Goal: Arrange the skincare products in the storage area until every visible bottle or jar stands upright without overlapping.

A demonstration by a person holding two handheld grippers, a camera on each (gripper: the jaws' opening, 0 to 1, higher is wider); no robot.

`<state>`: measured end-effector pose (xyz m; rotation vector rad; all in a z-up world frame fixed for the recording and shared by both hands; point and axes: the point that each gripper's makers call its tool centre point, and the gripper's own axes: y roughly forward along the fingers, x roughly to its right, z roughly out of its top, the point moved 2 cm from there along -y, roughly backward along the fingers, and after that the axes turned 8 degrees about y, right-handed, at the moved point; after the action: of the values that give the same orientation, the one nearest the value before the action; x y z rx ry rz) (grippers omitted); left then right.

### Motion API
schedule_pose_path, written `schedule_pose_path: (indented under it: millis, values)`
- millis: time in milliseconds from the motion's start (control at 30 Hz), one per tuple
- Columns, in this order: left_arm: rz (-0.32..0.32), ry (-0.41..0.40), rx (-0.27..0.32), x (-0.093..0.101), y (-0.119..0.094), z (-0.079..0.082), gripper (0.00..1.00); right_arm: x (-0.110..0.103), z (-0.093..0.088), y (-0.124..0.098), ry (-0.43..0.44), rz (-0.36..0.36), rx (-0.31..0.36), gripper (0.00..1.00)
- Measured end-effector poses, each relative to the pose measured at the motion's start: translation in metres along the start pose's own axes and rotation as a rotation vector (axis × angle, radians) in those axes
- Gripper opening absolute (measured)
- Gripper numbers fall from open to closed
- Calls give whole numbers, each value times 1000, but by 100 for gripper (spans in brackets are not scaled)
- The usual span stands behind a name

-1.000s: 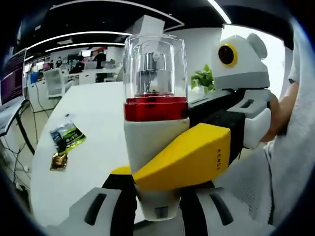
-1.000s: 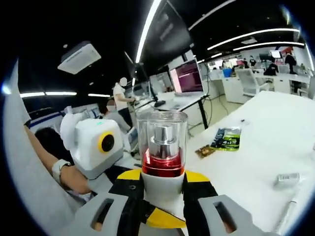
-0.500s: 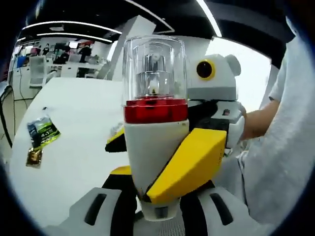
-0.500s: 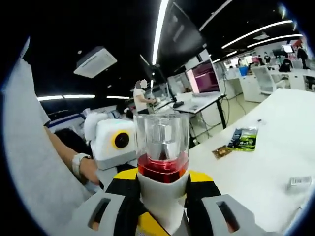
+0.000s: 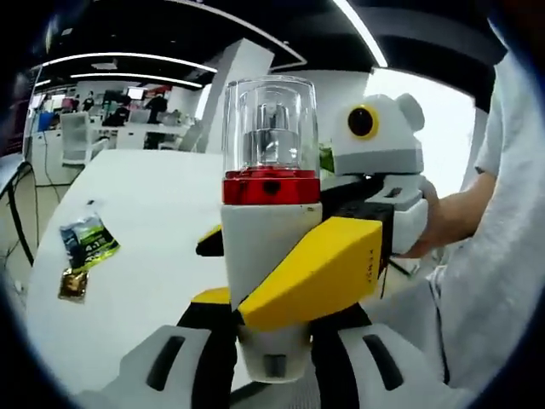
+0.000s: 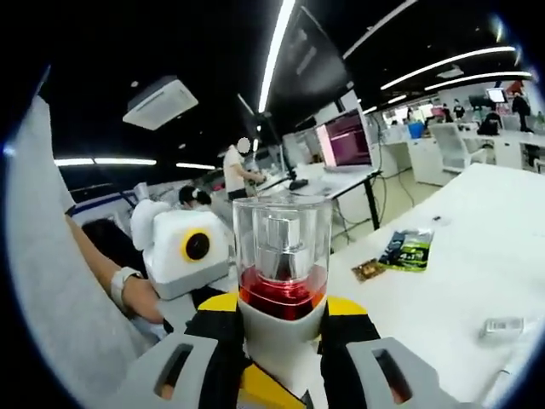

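1. Two claws of mine meet on one bottle (image 5: 271,213): the white body with a red band and clear domed cap (image 5: 270,123) stands upright between my left gripper (image 5: 271,358), and my right gripper (image 5: 328,268) comes in from the right with its yellow jaw laid across the bottle's white body. Both are closed on it and it is lifted clear of the table.
2. Below and behind it lies a white table (image 5: 145,230), long and curved at its near edge, in an open office with strip lights overhead, desks and chairs far back.
3. On the table in the left gripper view sits a green and black sachet (image 5: 88,241) with a small brown packet (image 5: 73,284) just beside it, both well apart from the bottle.
4. My right gripper view gives what the left does not: a monitor with a purple screen (image 6: 345,136) on a desk, a ceiling unit (image 6: 160,100), a standing person at the desk, and a small white item (image 6: 502,325) lying flat on the table's right side.
5. That view also shows the bottle (image 6: 282,290) seated between my right gripper (image 6: 281,366), its clear cap (image 6: 282,243) towards the lens, with my left gripper (image 6: 183,256) off to the left.
6. Hidden: the bottle's base is covered by the jaws. I cannot read the sachet's print, nor tell what the small white item is.
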<state>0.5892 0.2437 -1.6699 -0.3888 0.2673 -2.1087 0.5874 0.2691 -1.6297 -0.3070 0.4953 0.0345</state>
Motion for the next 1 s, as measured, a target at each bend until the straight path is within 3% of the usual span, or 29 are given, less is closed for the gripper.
schedule_pose_path:
  millis: [533,767,833,933,1000]
  values:
    - [34,97,-95,-1,8,-16,38,32,31,-18,19,-130,89,30]
    - [31,140,-174,-6,7,-27,40,47,53,-40,29,-182,162,30]
    - [77,163,-235,-13,6,-35,41,53,58,-48,31,-202,178,30]
    - [67,152,-234,-9,10,-34,43,63,63,-62,35,-239,205,30]
    - [70,219,-261,-11,8,-36,43,70,65,-72,38,-266,221,31]
